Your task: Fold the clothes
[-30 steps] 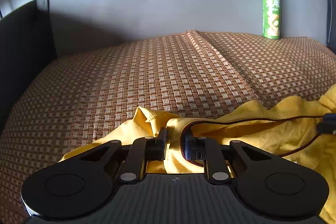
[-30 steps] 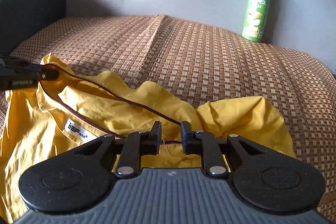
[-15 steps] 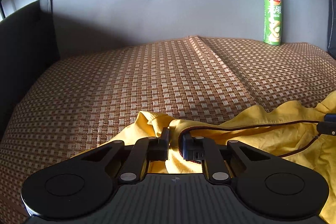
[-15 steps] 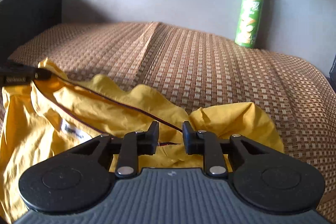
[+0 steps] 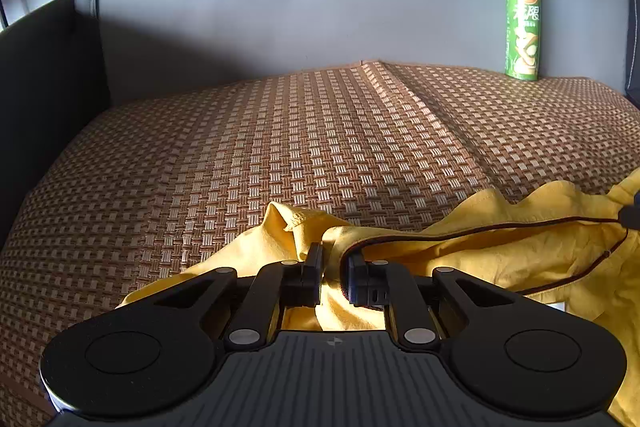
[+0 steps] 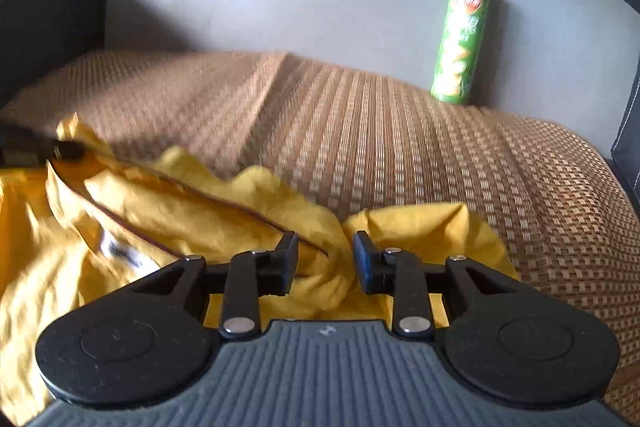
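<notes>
Yellow shirt [image 5: 480, 259] lies crumpled on the woven brown seat mat [image 5: 320, 155] of a grey sofa, right up against both claws, w/ a dark-piped collar edge running across it btwn them.

Left claw [image 5: 333, 277]: fingers nearly closed, pinching a fold of the yellow cloth at the piped edge; cloth bunches up just ahead of the tips and spills off to its right. The other claw's dark tip shows at the far right edge, touching that same piping.

Right claw [image 6: 325, 259]: fingers parted a moderate way, w/ a hump of shirt sitting in the gap (can't tell if the pads actually press it – view is motion-blurred). Cloth spreads to its left, incl. a white neck label [image 6: 120, 253] left of the fingers; a rounded lump of fabric sits just ahead-right.

Green crisp tube [image 6: 460, 39] stands upright well ahead and to the right of both claws, against the grey sofa backrest [image 5: 300, 7]. Dark armrest [image 5: 44, 87] far left.
</notes>
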Motion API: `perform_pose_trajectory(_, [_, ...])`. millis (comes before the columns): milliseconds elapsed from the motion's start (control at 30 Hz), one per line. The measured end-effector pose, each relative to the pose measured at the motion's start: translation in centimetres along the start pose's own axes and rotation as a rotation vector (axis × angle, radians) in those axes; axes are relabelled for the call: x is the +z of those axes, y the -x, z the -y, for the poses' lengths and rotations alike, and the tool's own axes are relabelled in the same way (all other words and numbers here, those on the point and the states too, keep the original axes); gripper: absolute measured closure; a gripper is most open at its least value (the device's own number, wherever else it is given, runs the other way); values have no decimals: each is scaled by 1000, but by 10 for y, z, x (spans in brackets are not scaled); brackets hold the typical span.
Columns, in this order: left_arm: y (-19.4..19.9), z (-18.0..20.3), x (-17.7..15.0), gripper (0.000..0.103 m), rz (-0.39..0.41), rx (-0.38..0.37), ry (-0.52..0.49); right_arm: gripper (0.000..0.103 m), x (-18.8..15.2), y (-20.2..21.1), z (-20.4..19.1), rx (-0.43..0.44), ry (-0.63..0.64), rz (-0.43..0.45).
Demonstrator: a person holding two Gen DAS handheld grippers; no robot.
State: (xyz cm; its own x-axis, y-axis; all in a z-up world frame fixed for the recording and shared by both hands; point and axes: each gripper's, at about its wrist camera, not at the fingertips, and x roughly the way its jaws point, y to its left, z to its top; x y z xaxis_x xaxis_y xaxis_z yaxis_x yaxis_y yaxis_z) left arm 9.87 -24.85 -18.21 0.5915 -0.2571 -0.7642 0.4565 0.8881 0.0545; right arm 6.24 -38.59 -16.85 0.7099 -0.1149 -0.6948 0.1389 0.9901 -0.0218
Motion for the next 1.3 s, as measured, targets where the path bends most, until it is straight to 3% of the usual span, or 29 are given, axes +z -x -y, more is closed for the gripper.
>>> perform_pose_trajectory(233, [-3, 2, 1, 92, -4, -1, -16, 69, -3, -7, -9, 0, 44, -33])
perform_pose_trajectory(333, [-7, 5, 0, 84, -13, -1, -33, 69, -5, -11, -13, -14, 66, -50])
perform_pose_trajectory(400, [-12, 7, 0, 87, -26, 9, -45, 69, -6, -13, -12, -19, 66, -65])
perform_pose_trajectory(467, [-17, 5, 0, 98, -41, 16, -36, 99, -2, -11, -4, 6, 28, -77])
perform_pose_trajectory(600, [2, -14, 10, 99, -3, -31, 81, 100, 5, -3, 13, 66, -54, -89])
perform_pose_trajectory(700, [15, -27, 26, 99, 41, -51, 134, 100, 23, 23, 34, 155, -131, -30])
perform_pose_trajectory(800, [5, -29, 48, 99, 31, -48, 181, 100, 49, 24, 47, 190, -179, 0])
perform_pose_trajectory(1033, [-57, -22, 79, 99, 2, -2, 202, 100, 99, -50, 27, 147, -200, -66])
perform_pose_trajectory(1200, [-108, -22, 76, 95, -35, 17, 201, 100, 97, -114, 37, 109, -232, -125])
perform_pose_trajectory(1233, [-111, -22, 77, 90, -28, 20, 194, 100, 95, -127, 40, 108, -248, -140])
perform_pose_trajectory(1300, [-114, -21, 81, 70, -14, 28, 173, 99, 90, -144, 43, 112, -276, -150])
